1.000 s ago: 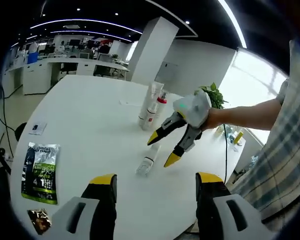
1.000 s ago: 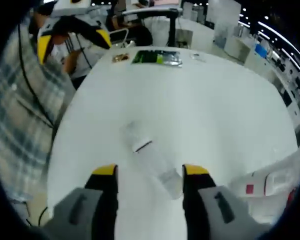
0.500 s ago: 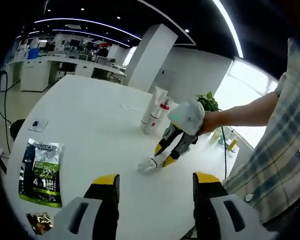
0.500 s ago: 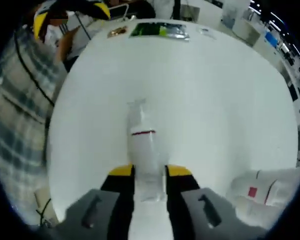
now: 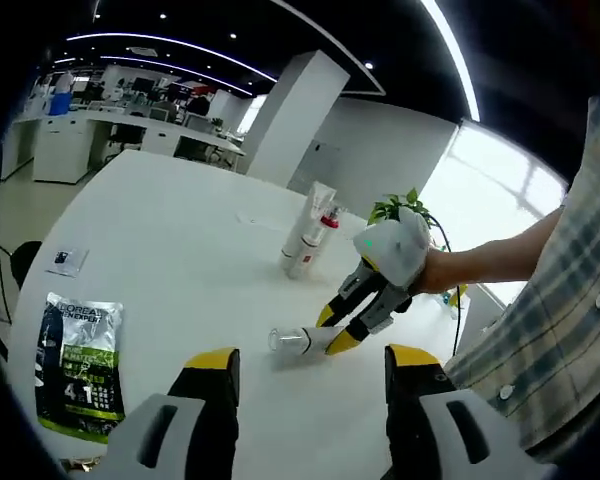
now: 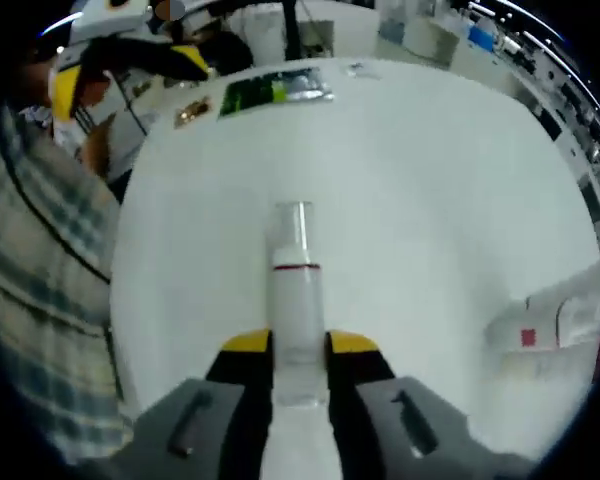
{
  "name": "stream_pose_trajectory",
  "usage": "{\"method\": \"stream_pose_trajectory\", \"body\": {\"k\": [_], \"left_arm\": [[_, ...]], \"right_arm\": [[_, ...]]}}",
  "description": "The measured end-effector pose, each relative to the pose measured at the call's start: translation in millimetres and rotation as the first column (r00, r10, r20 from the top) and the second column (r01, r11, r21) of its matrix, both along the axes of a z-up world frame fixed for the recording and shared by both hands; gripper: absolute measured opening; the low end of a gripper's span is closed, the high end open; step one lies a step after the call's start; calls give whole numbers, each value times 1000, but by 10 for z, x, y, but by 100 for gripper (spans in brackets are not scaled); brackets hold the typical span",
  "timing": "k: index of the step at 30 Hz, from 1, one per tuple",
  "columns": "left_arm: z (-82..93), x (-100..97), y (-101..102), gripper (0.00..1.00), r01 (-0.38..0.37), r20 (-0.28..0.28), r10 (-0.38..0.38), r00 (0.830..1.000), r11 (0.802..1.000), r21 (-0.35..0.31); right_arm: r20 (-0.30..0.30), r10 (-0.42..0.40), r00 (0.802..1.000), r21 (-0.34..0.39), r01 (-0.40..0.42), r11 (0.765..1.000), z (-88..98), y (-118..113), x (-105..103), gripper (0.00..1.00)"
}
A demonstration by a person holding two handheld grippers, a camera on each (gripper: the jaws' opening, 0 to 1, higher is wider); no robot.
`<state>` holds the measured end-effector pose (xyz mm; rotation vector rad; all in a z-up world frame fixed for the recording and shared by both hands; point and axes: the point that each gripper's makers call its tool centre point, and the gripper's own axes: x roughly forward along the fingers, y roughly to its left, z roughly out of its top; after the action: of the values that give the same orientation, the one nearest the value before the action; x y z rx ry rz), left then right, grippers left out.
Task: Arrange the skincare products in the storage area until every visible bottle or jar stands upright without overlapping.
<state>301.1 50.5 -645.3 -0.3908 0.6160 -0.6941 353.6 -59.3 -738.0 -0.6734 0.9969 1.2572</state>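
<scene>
A clear bottle (image 6: 297, 290) with a red band and a clear cap is clamped between the yellow tips of my right gripper (image 6: 297, 344), pointing away from it, a little above the white table (image 6: 420, 180). In the left gripper view the same bottle (image 5: 298, 340) lies sideways in the right gripper (image 5: 334, 330), close over the tabletop. Farther back two white bottles (image 5: 308, 232) stand upright side by side, one with a red cap; they show blurred as white shapes (image 6: 555, 320) at the right edge of the right gripper view. My left gripper (image 5: 305, 362) is open, holding nothing.
A green and black pouch (image 5: 75, 360) lies flat on the table near its left edge, with a small card (image 5: 64, 260) beyond it. A potted plant (image 5: 400, 208) stands behind the right gripper. A person in a plaid shirt (image 5: 560, 330) is at the right.
My right gripper closed on the lying bottle and has lifted it slightly, turning it so the cap points left in the left gripper view. The left gripper stayed open.
</scene>
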Motion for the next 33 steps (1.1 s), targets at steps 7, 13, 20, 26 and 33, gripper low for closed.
{"method": "stream_pose_trajectory", "body": {"k": [7, 13, 20, 26, 33], "left_arm": [[90, 66, -326, 60, 43, -28, -45, 999, 995, -89], [368, 40, -652, 59, 115, -2, -119, 993, 961, -253], [667, 45, -729, 56, 135, 44, -128, 991, 915, -381], [930, -38, -705, 25, 188, 96, -162, 982, 839, -511], [945, -41, -749, 22, 200, 92, -178, 980, 842, -500]], "right_arm": [[-54, -138, 989, 200, 146, 969, 508, 42, -116, 17], [-211, -170, 963, 418, 246, 874, 990, 199, -359, 17], [-283, -55, 957, 560, 212, 801, 1318, 386, -727, 17], [-347, 1, 938, 635, 234, 736, 1505, 447, -911, 18], [-374, -6, 927, 635, 262, 726, 1523, 456, -928, 18]]}}
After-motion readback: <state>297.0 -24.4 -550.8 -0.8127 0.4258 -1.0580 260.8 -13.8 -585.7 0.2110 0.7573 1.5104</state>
